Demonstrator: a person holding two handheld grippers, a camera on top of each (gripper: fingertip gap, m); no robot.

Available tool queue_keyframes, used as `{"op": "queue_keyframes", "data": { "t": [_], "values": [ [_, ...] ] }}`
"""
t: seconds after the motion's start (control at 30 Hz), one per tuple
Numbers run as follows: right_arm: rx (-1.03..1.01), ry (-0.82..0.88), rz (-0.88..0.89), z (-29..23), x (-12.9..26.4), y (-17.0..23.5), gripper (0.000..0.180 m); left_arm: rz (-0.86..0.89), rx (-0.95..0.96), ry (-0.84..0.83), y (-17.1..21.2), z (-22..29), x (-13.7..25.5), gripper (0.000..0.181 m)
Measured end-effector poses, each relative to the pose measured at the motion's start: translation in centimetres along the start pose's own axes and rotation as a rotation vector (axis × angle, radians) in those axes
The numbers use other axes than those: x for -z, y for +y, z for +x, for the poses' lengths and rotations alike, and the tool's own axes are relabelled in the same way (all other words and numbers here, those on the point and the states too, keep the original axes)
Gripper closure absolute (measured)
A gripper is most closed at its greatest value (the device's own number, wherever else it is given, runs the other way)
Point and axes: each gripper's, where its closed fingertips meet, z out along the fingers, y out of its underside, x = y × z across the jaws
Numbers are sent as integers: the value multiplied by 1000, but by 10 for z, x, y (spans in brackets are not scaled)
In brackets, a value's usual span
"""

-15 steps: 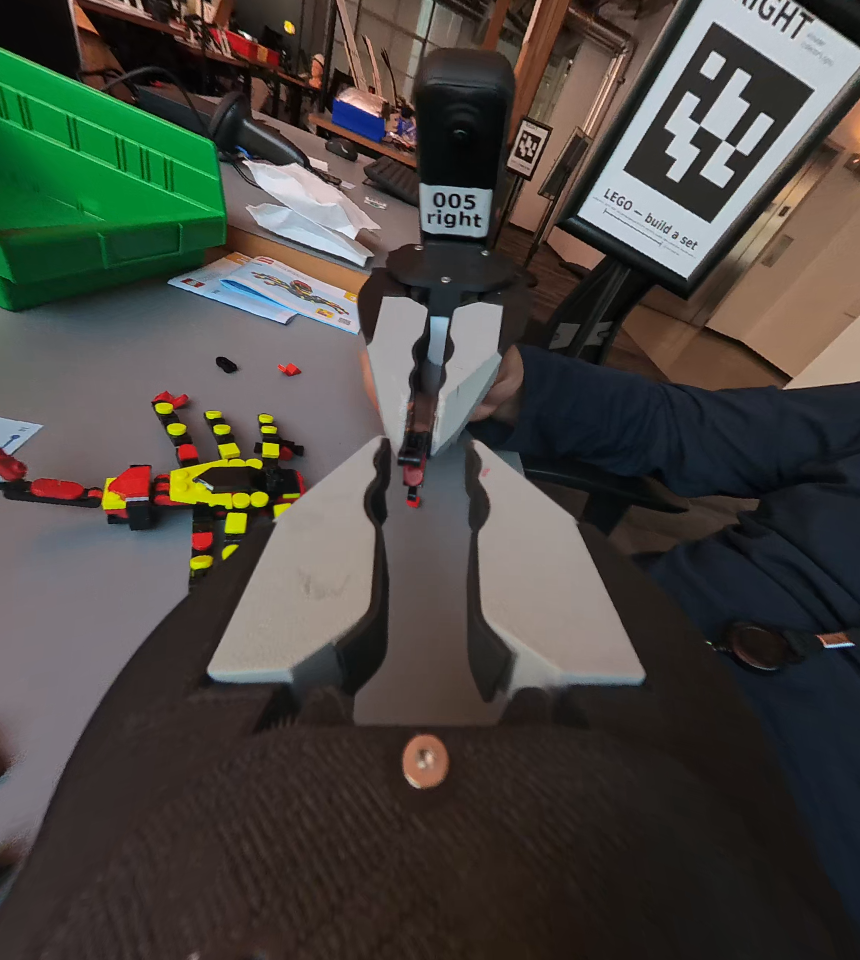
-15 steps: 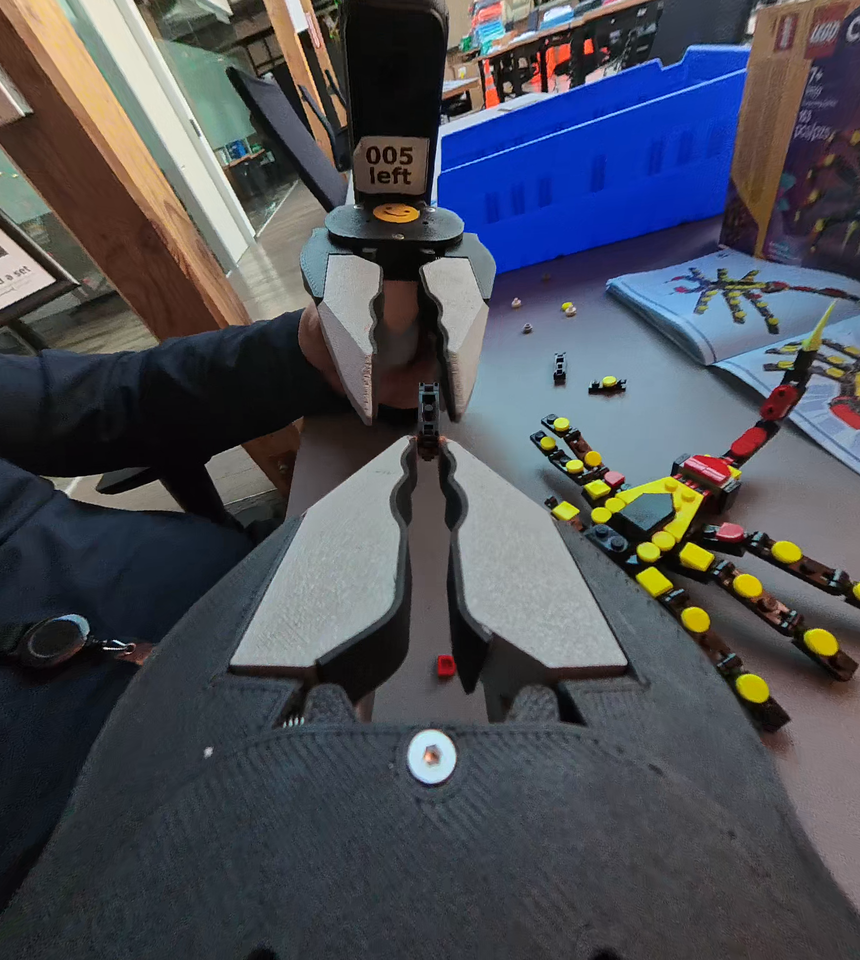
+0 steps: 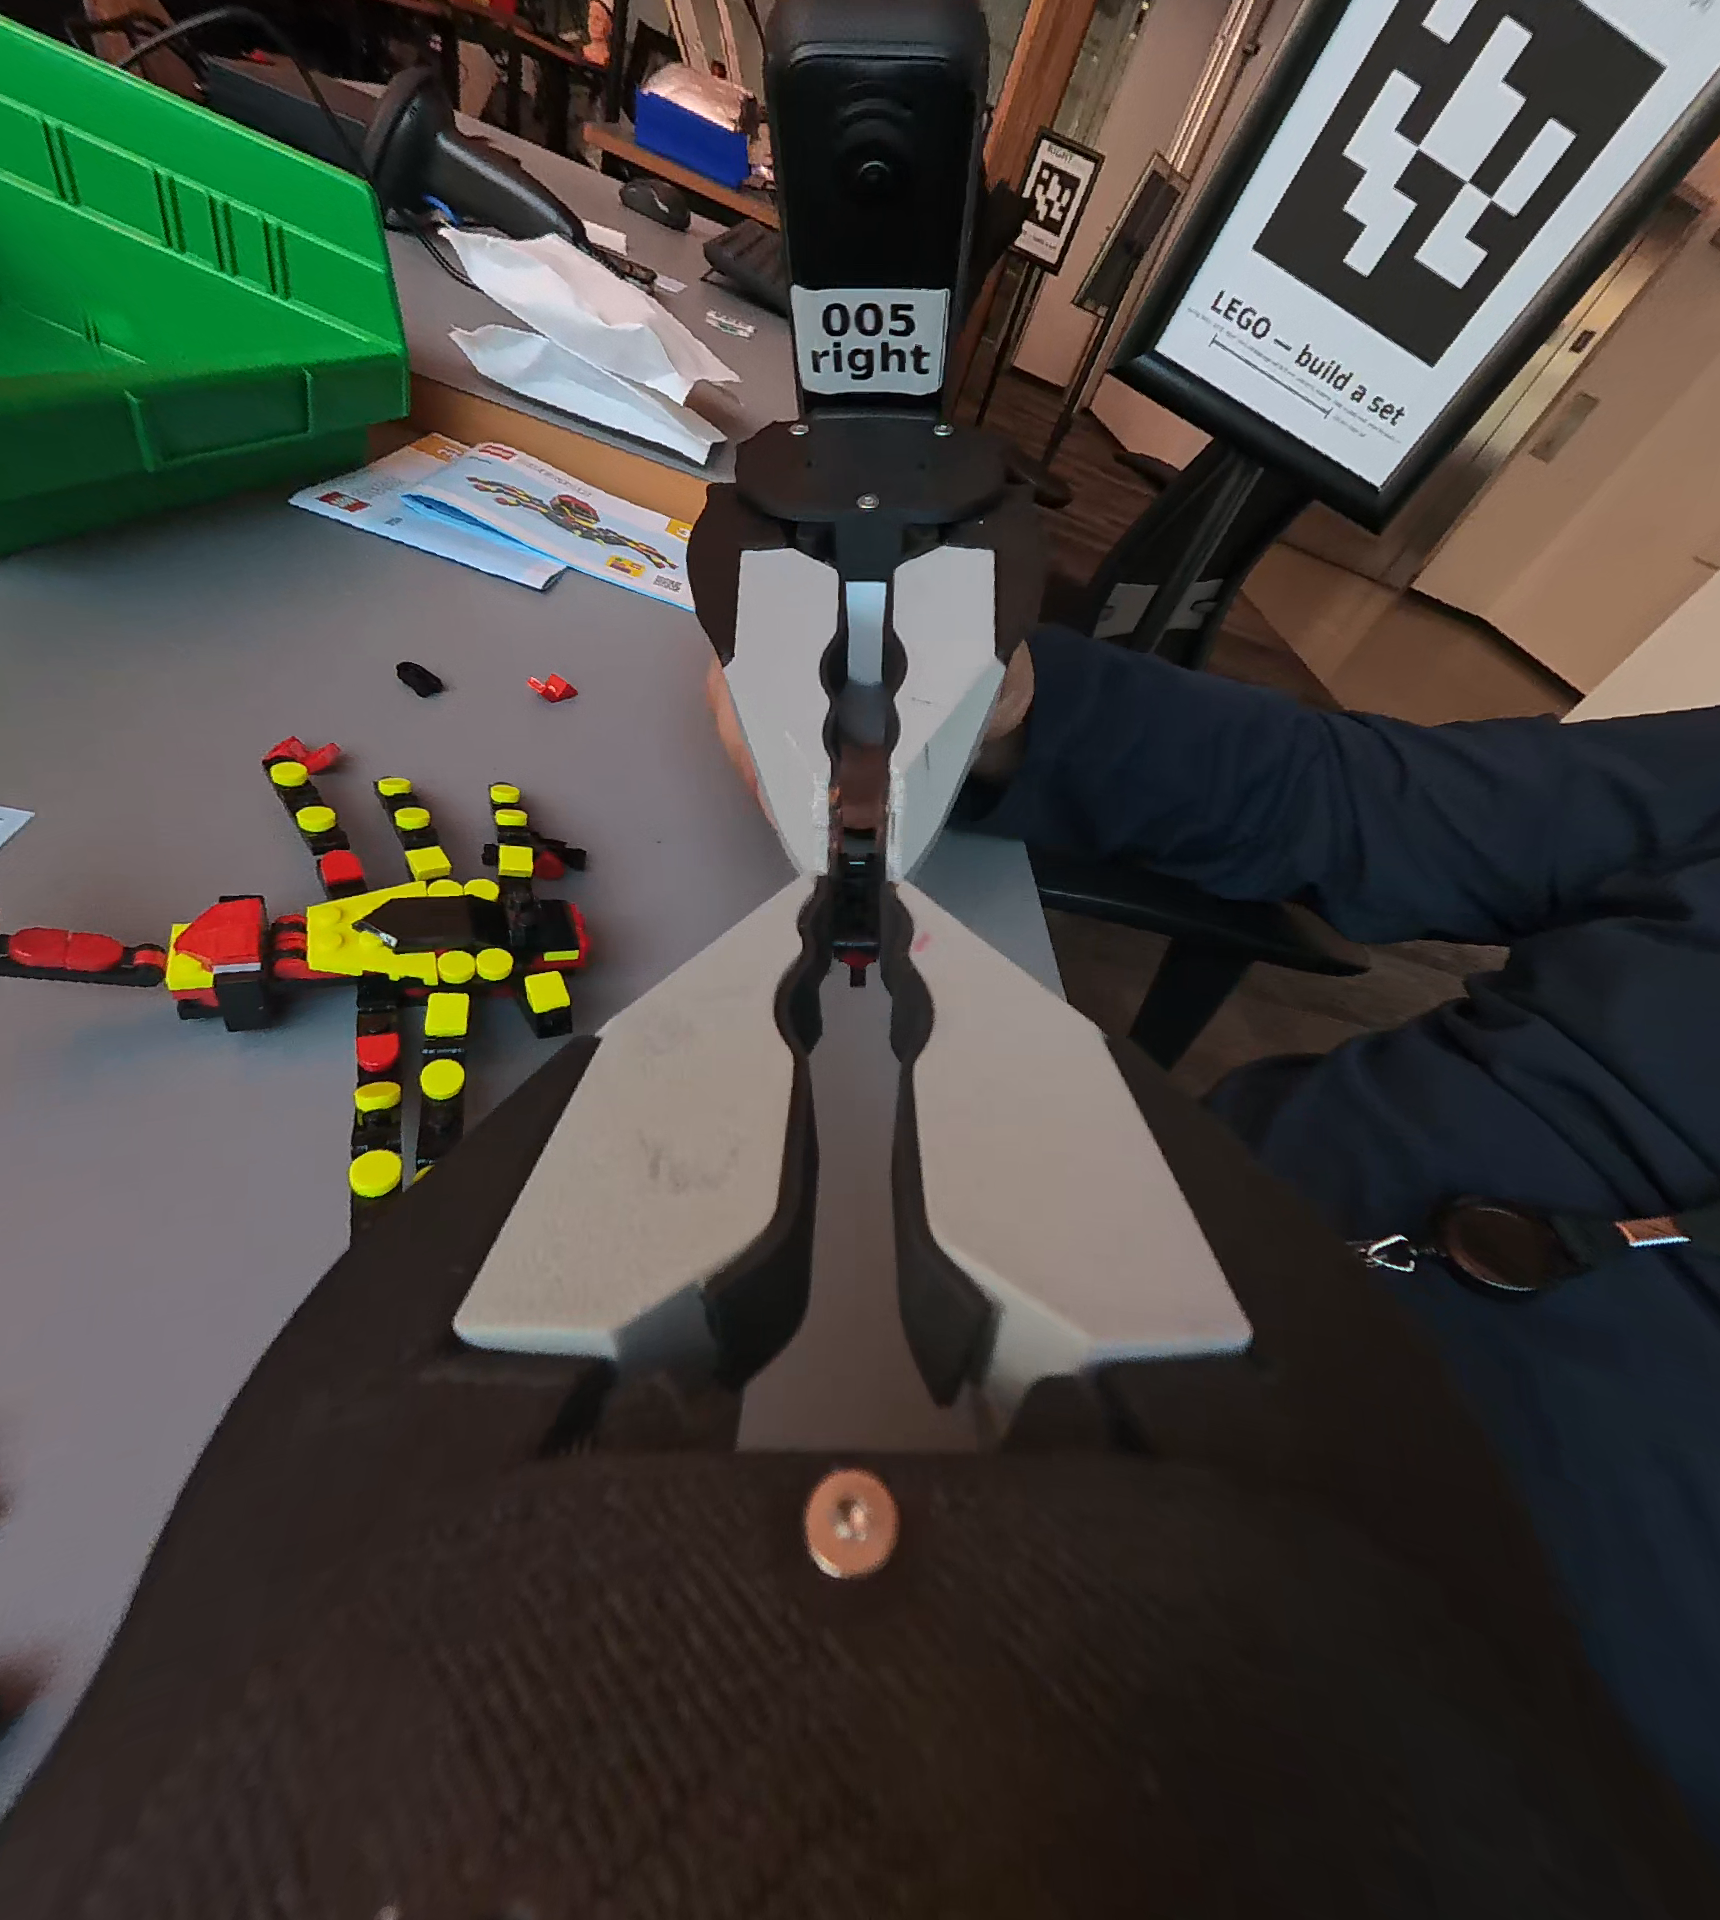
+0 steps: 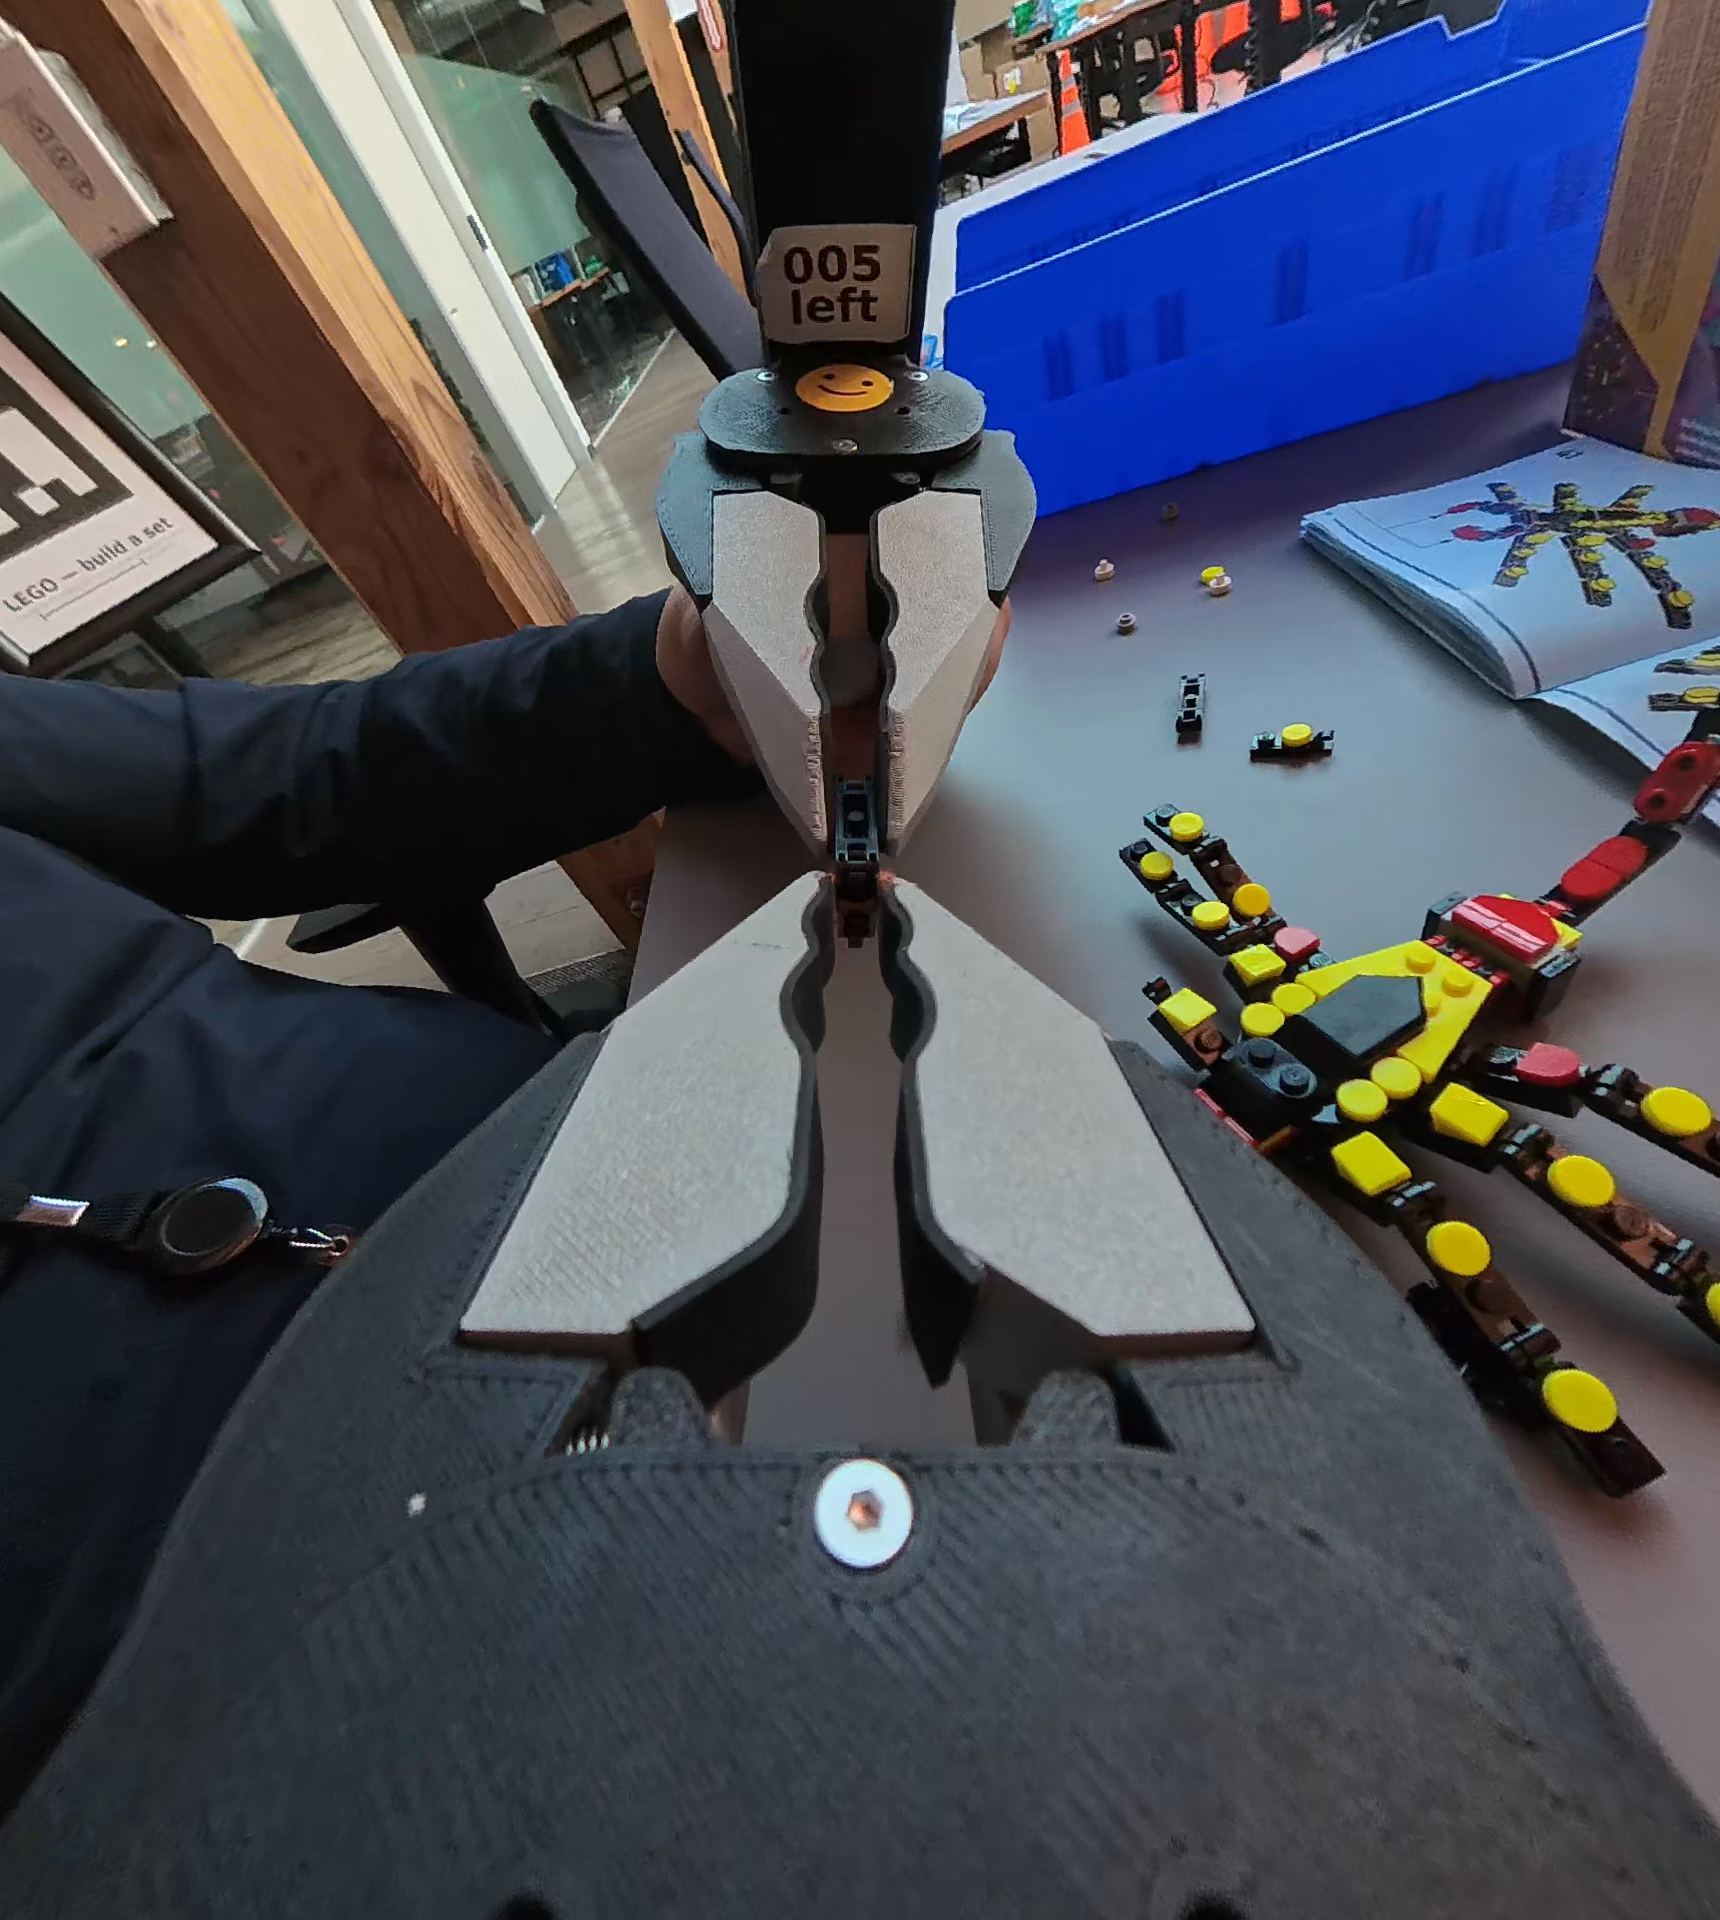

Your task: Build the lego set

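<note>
The 2 claws were held tip to tip above the near edge of the bench [image 3: 160, 644], evidently so that 2 small parts could be pressed together in the air, clear of the loose pieces below. The left claw [image 3: 851, 914] was closed to a narrow slot on a small black piece [image 3: 854, 940] with a red end, pinched right at the tips. The right claw [image 4: 851, 894] was likewise nearly closed, and a slim black link piece [image 4: 854, 831] was gripped between its tips; it could not be told for certain whether the 2 pieces were already seated in one another, since the joint was hidden between the fingertips. In each wrist view the opposite claw was seen head-on, its tips meeting the view's own, so the parts lay exactly on the line between both claws.

The partly built spider model [image 4: 1375, 1029], yellow, black and red, lay flat on the bench to the side, well apart from both claws, presumably parked there until the sub-assembly was ready. Loose pieces were scattered beyond it: a small black part [image 4: 1188, 707] and a black part with a yellow stud [image 4: 1292, 740]. The instruction booklet [image 4: 1521, 561] lay open near the blue bin [image 4: 1303, 270], and a green bin [image 3: 108, 312] stood at the far side.
</note>
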Motion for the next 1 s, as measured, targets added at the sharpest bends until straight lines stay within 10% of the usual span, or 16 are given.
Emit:
{"op": "queue_keyframes", "data": {
  "t": [1.0],
  "values": [
    [-77, 36, 103, 12, 4, -14, 176, 46, 19, -58, -6, -10, 7, 175]
  ]
}}
